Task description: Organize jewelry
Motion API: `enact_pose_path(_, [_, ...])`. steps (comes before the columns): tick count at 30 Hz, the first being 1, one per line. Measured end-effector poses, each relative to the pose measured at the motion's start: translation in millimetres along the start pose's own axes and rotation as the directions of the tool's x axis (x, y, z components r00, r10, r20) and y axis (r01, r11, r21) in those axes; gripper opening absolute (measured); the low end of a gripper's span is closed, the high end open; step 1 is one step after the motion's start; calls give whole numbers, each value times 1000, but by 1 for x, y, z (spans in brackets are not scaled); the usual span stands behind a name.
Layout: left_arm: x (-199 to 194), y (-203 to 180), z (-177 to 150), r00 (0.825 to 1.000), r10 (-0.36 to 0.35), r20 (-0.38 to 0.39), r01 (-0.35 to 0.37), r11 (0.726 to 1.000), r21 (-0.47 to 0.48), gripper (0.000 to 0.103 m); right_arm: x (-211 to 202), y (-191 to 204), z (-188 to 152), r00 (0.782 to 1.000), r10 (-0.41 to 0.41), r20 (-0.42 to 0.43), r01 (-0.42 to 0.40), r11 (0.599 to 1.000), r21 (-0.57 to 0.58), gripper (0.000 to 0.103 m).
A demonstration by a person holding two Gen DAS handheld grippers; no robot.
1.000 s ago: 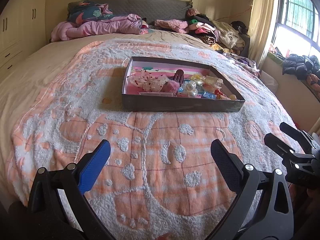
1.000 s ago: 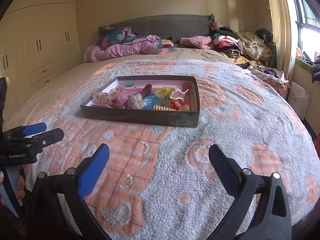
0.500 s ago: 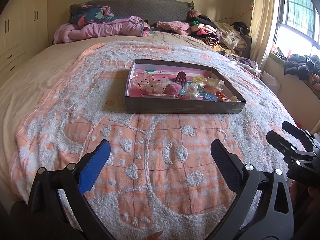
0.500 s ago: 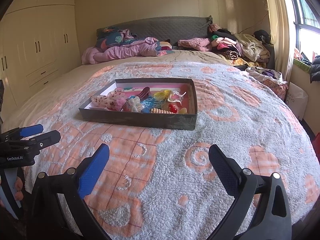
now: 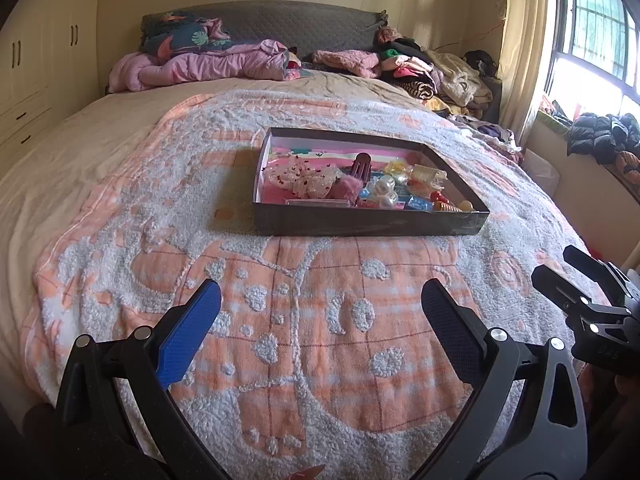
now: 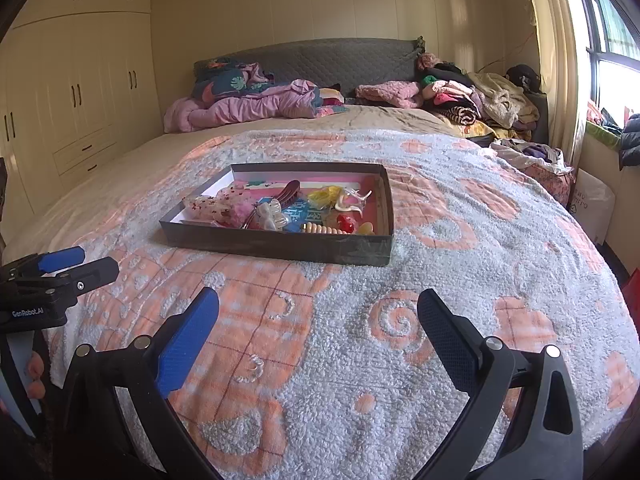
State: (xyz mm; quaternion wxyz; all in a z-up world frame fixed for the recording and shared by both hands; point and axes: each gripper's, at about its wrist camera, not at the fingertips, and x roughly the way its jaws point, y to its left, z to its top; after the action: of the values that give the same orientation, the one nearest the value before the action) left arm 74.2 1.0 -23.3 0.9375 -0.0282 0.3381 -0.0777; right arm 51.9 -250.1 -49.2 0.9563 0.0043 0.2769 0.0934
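The left gripper fills the bottom of its own view with both fingers spread wide and nothing between them, only the orange-and-white blanket showing in the gap. The right gripper sits the same way at the bottom of its view, released and empty; each tool also pokes into the edge of the other's picture, low at the side. Nothing lies on the blanket between either gripper and the dark tray, which rests flat in the middle of the frame, well apart from both. Inside it the jewelry and hair things are heaped together: a pale clip, a red bead-like piece, a yellow item, though the smaller pieces are too jumbled to name. Further up, pink bedding lies against the grey headboard, and a pile of clothes crowds the upper right by the window.
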Motion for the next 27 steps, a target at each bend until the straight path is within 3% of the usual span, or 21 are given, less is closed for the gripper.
enact_pose_path(27, [-6, -1, 5, 1000, -4, 24, 4, 1000, 3, 92, 0, 1, -1, 1000, 2, -2, -2, 1000, -2, 97])
